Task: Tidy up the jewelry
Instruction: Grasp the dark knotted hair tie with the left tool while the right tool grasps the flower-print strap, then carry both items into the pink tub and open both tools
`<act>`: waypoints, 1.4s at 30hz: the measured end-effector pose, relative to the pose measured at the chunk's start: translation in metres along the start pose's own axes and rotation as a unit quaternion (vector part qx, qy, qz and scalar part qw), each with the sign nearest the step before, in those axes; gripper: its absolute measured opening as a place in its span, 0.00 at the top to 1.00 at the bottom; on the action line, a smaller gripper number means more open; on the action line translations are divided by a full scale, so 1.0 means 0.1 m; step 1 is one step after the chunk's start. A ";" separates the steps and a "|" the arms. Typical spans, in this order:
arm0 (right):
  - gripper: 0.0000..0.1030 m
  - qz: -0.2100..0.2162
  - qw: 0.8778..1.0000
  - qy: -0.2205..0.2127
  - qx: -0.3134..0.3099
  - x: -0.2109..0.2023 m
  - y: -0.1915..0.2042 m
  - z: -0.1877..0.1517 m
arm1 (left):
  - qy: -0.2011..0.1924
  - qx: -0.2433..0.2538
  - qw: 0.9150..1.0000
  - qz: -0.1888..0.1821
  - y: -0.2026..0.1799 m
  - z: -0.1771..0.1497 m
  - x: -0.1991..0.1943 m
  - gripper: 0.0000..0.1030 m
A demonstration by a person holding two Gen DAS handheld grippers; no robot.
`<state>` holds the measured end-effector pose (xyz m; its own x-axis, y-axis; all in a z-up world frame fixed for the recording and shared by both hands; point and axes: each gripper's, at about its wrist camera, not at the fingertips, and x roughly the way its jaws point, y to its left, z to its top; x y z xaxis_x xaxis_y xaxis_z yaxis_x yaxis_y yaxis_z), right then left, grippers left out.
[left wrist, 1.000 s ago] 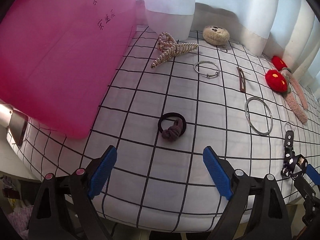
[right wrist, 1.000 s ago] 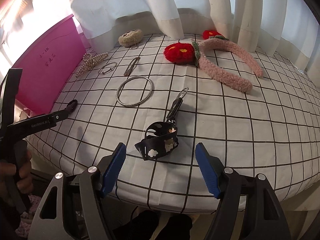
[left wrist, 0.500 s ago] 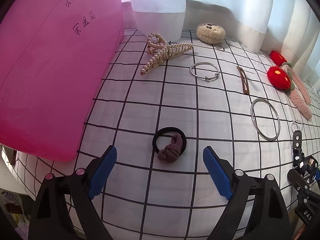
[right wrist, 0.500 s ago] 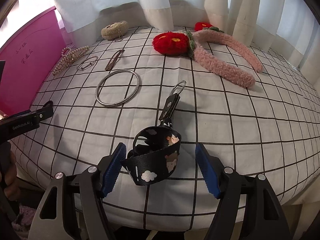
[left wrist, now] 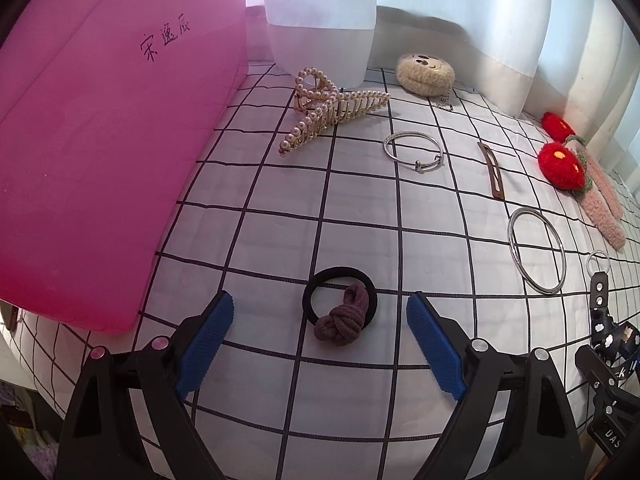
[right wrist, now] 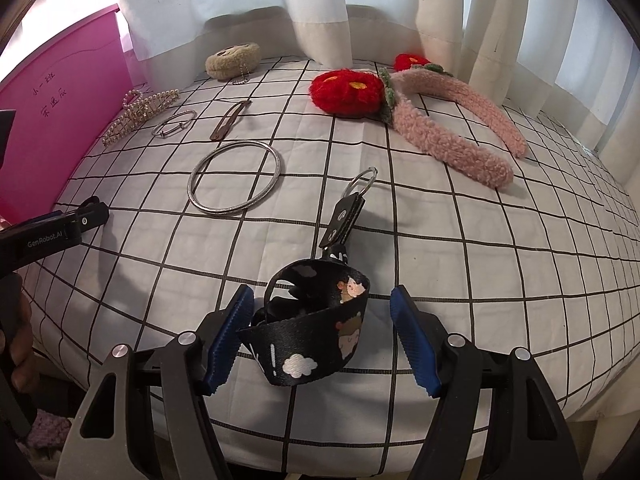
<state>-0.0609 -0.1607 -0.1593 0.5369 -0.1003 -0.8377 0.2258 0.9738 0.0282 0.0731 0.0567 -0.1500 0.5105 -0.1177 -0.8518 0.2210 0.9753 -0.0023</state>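
Observation:
My left gripper [left wrist: 320,344] is open, its blue pads either side of a black hair tie with a brown knot [left wrist: 340,312] lying on the checked cloth [left wrist: 280,240]. My right gripper [right wrist: 322,340] is open around a black printed strap keychain [right wrist: 316,332] with a metal ring [right wrist: 362,180]; the strap touches the left pad. Further back lie a large silver bangle [right wrist: 234,182], a thin bracelet [left wrist: 414,150], a brown hair clip [left wrist: 494,170], a pearl claw clip [left wrist: 328,110], a fuzzy beige charm [left wrist: 426,74] and a pink headband with red flowers [right wrist: 448,128].
A large pink board with handwriting [left wrist: 100,120] stands along the left side of the cloth. White curtains [right wrist: 320,8] hang behind the table. The cloth falls away over the near edge below both grippers. The left gripper shows at the left in the right wrist view [right wrist: 60,228].
Both grippers have moved forward and down toward the cloth. The hair tie now sits between the left pads and the strap keychain between the right pads. Both stayed open.

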 end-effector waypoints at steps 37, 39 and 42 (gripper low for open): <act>0.68 0.102 0.988 -0.065 -0.099 -0.86 -0.38 0.65 | -0.056 -0.065 0.996 -0.028 -0.49 0.12 -1.31 0.84; 0.68 0.116 0.983 -0.078 -0.115 -0.96 -0.38 0.76 | -0.069 -0.076 0.995 -0.021 -0.51 0.15 -1.44 0.84; 0.68 0.138 0.975 -0.099 -0.143 -1.07 -0.36 0.92 | -0.089 -0.097 0.991 -0.010 -0.51 0.19 -1.65 0.84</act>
<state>-0.0515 -0.2034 -0.0205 0.6981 0.1632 -0.6972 -0.1696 0.9837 0.0604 -0.0070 0.0229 0.0006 0.6508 -0.1508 -0.7441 0.0767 0.9881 -0.1332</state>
